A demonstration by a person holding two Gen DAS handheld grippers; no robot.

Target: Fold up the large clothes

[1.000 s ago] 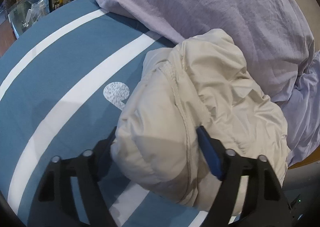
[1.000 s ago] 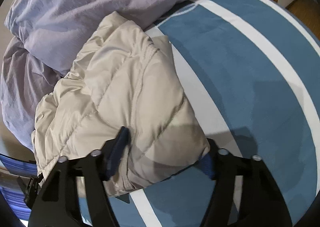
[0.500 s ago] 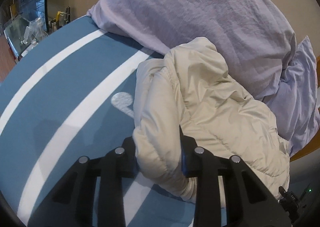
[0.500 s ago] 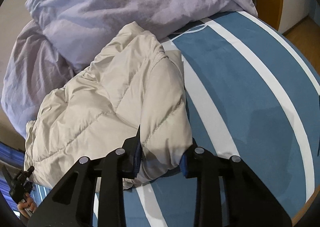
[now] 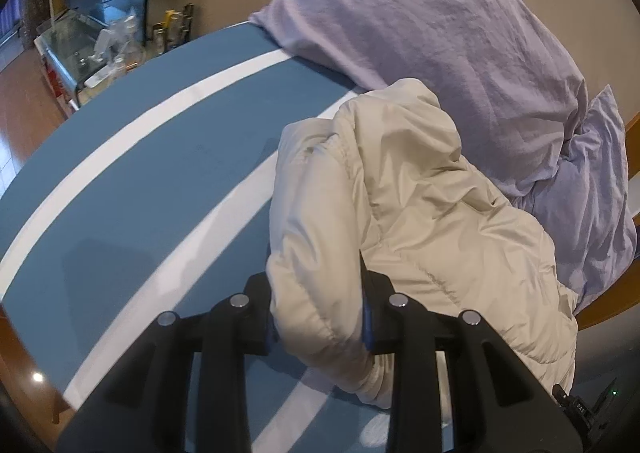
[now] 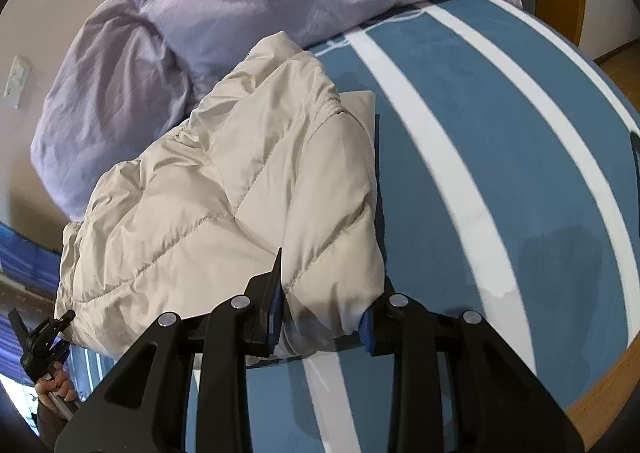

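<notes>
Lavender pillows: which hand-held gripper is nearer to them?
Cannot tell; no clear difference. The left hand-held gripper and right hand-held gripper each clamp the cream puffer jacket at its near edge, opposite the lavender pillows.

You saw a cream quilted jacket [image 5: 400, 213] on a blue bedspread [image 5: 160, 157] with white stripes, lilac pillows [image 5: 440, 33] at the frame's top, and black grippers with blue pads [image 6: 274, 313].

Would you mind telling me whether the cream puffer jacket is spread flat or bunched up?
Bunched up. The cream puffer jacket lies in a rumpled heap on the blue striped cover, both grippers clamped on its near edge.
</notes>
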